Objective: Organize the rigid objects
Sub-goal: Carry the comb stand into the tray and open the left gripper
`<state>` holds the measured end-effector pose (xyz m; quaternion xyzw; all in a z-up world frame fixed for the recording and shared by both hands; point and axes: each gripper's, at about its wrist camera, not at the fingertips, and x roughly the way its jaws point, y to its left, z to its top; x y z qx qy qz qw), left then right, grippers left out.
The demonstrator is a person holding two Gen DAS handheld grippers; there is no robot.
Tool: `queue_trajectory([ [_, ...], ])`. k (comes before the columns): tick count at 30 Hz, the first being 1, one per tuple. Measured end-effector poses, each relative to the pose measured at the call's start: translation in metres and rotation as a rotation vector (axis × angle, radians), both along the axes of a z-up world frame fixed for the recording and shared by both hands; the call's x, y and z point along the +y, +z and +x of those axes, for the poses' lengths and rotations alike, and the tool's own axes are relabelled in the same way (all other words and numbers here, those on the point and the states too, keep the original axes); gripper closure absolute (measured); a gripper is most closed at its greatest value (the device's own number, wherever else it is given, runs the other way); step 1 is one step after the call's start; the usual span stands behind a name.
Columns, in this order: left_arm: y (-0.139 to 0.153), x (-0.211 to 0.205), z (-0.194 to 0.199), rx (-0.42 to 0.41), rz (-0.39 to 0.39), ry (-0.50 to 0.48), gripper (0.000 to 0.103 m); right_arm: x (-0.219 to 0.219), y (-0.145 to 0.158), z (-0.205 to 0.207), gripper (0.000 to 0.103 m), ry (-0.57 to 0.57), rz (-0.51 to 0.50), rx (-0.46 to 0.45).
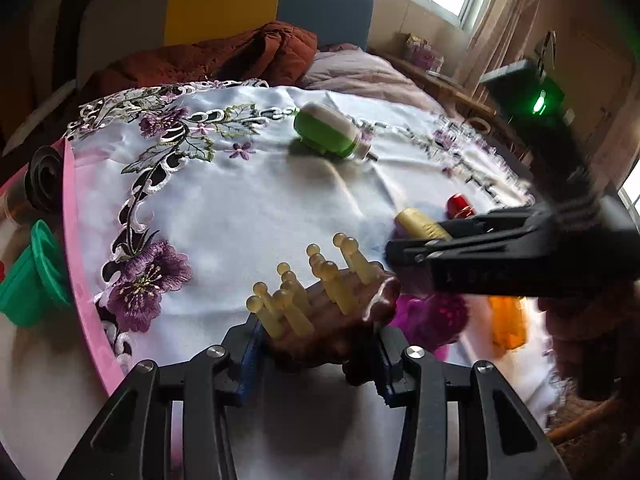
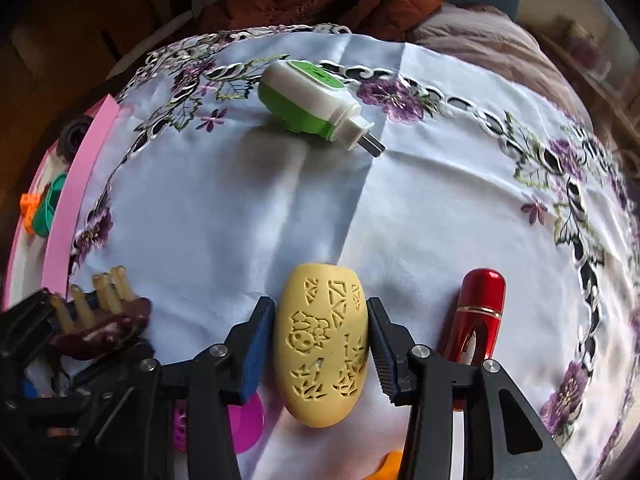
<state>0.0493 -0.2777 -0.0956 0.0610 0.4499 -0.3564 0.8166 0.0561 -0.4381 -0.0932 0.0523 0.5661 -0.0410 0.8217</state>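
The right gripper [image 2: 320, 344] pinches the hard, smooth yellow egg [image 2: 322, 344] at its fat middle, where it slips least.

The left gripper [image 1: 316, 348] squeezes the stiff brown brush [image 1: 332, 332].

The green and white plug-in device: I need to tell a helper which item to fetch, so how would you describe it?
Look at the white tablecloth with purple embroidered flowers. Toward its far edge, alone, lies the green and white plug-in device on its side. Unlike the yellow carved egg-shaped piece and red metallic tube nearer, it has metal prongs at one end.
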Motion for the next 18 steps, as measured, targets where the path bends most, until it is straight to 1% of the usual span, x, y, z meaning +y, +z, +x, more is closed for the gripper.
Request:
queue_trajectory([
  [3, 0.018, 0.008, -0.007, -0.036, -0.041, -0.007, 0.057, 0.001, 0.0, 0.0, 0.056, 0.012, -0.013, -0.007],
  [5, 0.031, 0.018, -0.009, -0.038, -0.075, 0.006, 0.057, 0.003, 0.001, -0.001, 0.056, 0.021, -0.026, -0.016],
  [10, 0.053, 0.049, -0.007, -0.041, -0.113, 0.058, 0.057, 0.008, 0.001, 0.0, 0.056, 0.047, -0.065, -0.035],
  [13, 0.062, 0.08, -0.001, -0.03, -0.126, 0.122, 0.057, 0.008, 0.001, 0.0, 0.055, 0.045, -0.065, -0.035],
  [18, 0.063, 0.135, 0.015, -0.003, -0.115, 0.249, 0.057, 0.005, 0.0, 0.001, 0.055, 0.026, -0.046, -0.024],
])
